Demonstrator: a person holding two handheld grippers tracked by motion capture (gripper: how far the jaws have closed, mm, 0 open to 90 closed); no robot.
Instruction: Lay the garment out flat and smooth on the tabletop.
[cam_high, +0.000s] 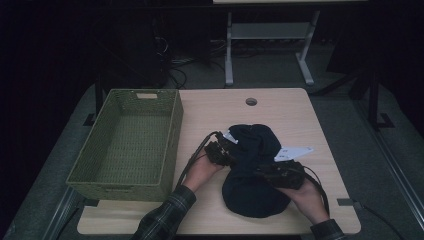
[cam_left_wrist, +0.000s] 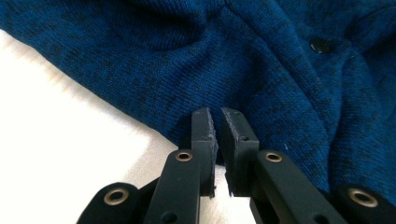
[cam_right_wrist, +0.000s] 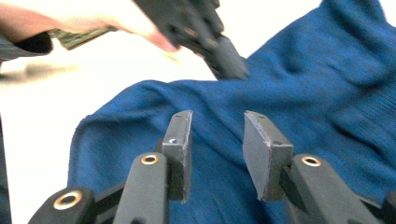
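Note:
A dark blue knitted sweater lies bunched on the wooden table. My left gripper sits at its left edge. In the left gripper view the left gripper has its jaws parted by a narrow slit with nothing between them, the sweater just beyond the tips and a dark button at upper right. My right gripper is over the sweater's right side. In the right gripper view it is open above the sweater, empty, and the left gripper touches the knit farther off.
A green woven basket stands empty on the table's left side, close to the left hand. A white tag lies by the sweater's right edge and a smaller one at its upper left. A cable hole is near the far edge.

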